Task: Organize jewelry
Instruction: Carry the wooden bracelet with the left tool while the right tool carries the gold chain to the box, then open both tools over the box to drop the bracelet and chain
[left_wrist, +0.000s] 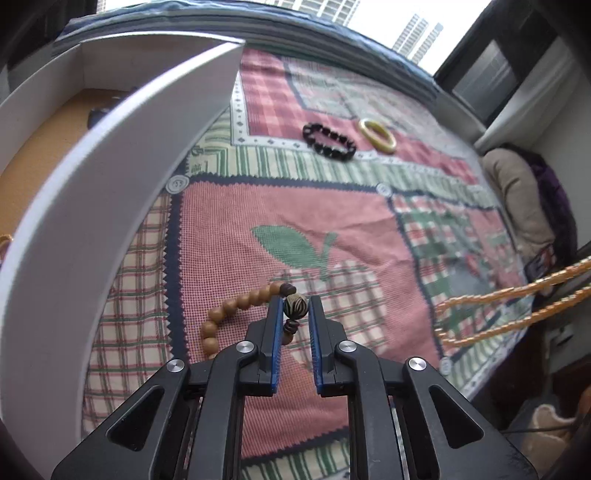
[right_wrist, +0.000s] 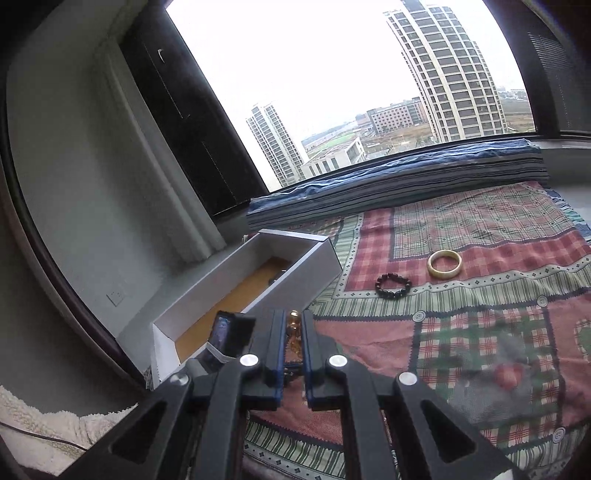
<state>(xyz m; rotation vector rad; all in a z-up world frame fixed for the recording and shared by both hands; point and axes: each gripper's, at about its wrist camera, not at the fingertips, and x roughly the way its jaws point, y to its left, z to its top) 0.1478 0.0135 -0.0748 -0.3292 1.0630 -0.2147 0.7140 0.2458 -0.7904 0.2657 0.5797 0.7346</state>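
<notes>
2 pieces are being carried at this moment: the left gripper (left_wrist: 295, 308) is clamping the striped bead of a wooden bead bracelet (left_wrist: 236, 308) lying on the patterned blanket (left_wrist: 229, 229), and the right gripper (right_wrist: 293, 325) is pinching an amber bead strand (right_wrist: 293, 321) near the white box (right_wrist: 314, 264). 2 more, a black bead bracelet (right_wrist: 393, 285) and a yellow bangle (right_wrist: 445, 263), are waiting well apart on the blanket, so roughly half the sorting is looking unfinished.

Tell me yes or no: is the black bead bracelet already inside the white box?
No. The black bead bracelet lies on the patchwork cloth beside the yellow bangle, outside the white box.
</notes>
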